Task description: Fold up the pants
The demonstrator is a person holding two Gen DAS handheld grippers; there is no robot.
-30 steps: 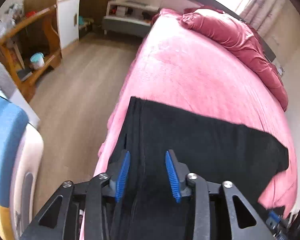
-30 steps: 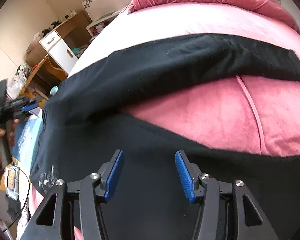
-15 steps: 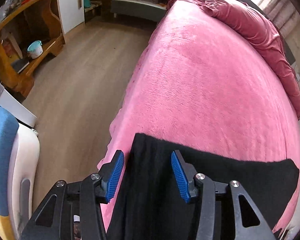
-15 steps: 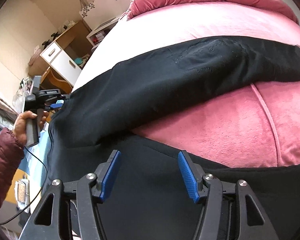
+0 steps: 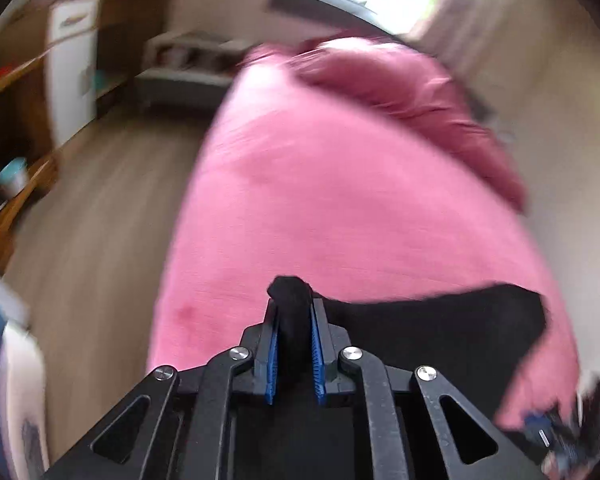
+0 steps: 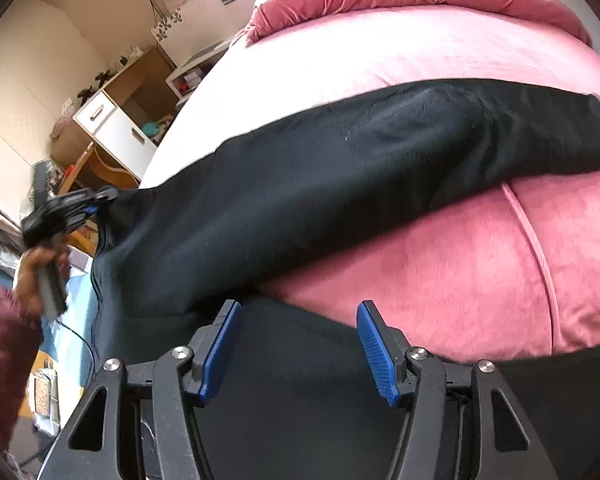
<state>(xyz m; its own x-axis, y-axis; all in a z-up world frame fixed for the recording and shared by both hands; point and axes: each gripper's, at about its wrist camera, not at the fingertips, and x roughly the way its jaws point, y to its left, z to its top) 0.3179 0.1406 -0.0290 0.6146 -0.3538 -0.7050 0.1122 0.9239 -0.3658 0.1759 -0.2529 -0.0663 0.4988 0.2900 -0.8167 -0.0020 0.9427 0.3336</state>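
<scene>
The left wrist view is blurred. The left gripper (image 5: 293,312) has just closed and pinches a bunch of the black pants (image 5: 440,332), which lie on the pink bed (image 5: 320,200).

In the right wrist view, the right gripper (image 6: 298,344) stands spread above the pants (image 6: 340,184), pinching nothing. The lower pant leg is cut off by the frame.

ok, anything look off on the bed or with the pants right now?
Nothing damaged or spilled. The black pants lie splayed on the pink bed, legs apart. The left gripper has just closed on a bunched wad of fabric at the pants' edge. The right gripper hangs open over the near leg. The left view is motion-blurred.
</scene>
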